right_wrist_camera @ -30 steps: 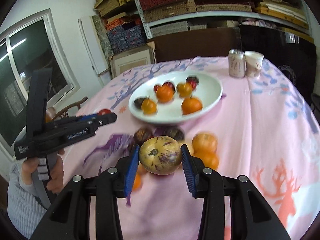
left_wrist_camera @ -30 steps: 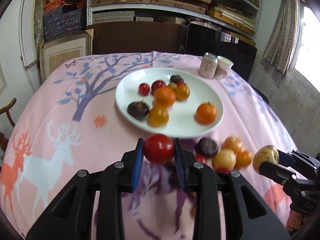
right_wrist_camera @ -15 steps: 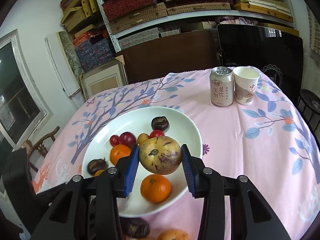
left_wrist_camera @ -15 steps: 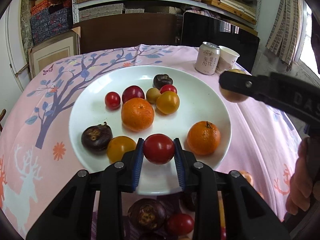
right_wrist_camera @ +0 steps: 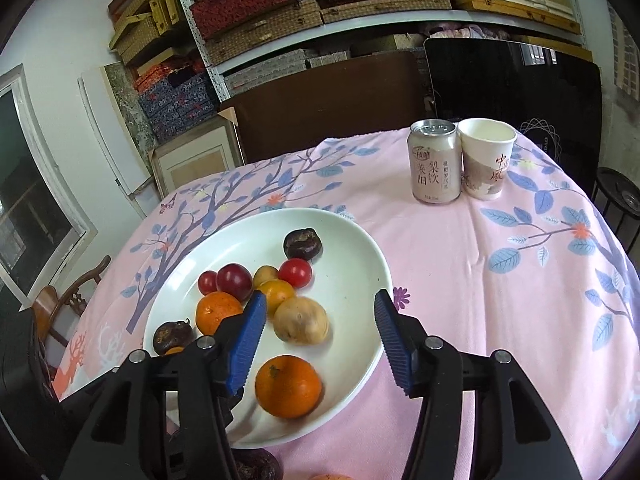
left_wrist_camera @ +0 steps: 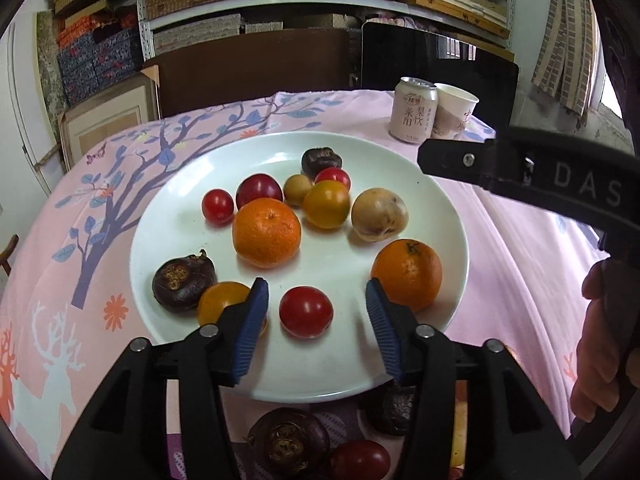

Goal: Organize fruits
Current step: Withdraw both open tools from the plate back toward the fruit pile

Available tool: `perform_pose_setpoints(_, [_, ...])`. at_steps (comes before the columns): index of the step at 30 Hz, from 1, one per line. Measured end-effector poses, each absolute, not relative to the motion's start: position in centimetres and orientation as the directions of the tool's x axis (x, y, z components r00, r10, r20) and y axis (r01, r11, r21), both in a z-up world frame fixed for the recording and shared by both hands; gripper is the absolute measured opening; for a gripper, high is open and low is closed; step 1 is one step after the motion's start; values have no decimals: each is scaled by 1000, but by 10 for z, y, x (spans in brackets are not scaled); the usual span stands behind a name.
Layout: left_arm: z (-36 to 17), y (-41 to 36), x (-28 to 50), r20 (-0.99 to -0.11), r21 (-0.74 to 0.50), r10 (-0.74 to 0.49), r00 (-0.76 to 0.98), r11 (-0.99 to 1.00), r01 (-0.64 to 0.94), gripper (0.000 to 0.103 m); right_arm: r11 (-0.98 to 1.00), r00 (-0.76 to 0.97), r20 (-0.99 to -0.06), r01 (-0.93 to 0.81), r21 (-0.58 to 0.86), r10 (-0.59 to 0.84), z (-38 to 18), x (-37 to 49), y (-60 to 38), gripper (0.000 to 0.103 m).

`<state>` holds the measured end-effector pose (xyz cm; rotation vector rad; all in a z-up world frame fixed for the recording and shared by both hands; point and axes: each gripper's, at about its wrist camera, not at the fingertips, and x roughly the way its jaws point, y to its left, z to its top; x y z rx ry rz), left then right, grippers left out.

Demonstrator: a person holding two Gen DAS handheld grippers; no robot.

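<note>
A white plate (left_wrist_camera: 452,216) (right_wrist_camera: 372,264) on the pink cloth holds several fruits. A red tomato (left_wrist_camera: 306,311) lies on the plate's near part between the fingers of my left gripper (left_wrist_camera: 316,312), whose jaws are opening and no longer touch it. A yellow-brown round fruit (right_wrist_camera: 301,320) (left_wrist_camera: 379,214) rests on the plate just left of centre between the fingers of my right gripper (right_wrist_camera: 319,322); its jaws are opening too, clear of the fruit. Oranges (left_wrist_camera: 266,232) (right_wrist_camera: 288,386), dark mangosteens (left_wrist_camera: 184,283) and small tomatoes share the plate.
A drink can (right_wrist_camera: 435,162) and a paper cup (right_wrist_camera: 486,158) stand at the table's far right. More fruit, a mangosteen (left_wrist_camera: 288,440) and a red tomato (left_wrist_camera: 360,460), lies on the cloth before the plate. A hand (left_wrist_camera: 604,336) holds the right gripper's handle.
Both grippers carried their fruit over the plate, then opened. The red tomato and the yellow-brown fruit now lie on the plate, free of the pads.
</note>
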<state>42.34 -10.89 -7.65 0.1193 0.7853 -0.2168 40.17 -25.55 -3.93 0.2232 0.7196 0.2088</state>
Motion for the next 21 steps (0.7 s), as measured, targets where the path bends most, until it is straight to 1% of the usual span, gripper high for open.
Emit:
perform_pose_setpoints(3, [-73, -111, 418, -695, 55, -135, 706, 969, 239, 55, 957, 736, -625, -112, 267, 260, -37, 400, -255, 59])
perform_pose_setpoints(5, [-71, -111, 416, -687, 62, -130, 715, 970, 236, 59, 957, 738, -623, -109, 268, 258, -36, 399, -256, 61])
perform_pose_setpoints(10, [-67, -108, 412, -679, 64, -125, 724, 972, 228, 61, 955, 745, -614, -108, 275, 261, -31, 396, -260, 61])
perform_pose_setpoints(14, [-66, -106, 408, -671, 73, -115, 732, 973, 219, 67, 951, 746, -608, -111, 290, 272, -28, 392, -262, 62])
perform_pose_setpoints(21, [-57, -99, 392, -652, 75, -110, 750, 975, 208, 69, 949, 757, -591, -123, 290, 279, -21, 371, -260, 62])
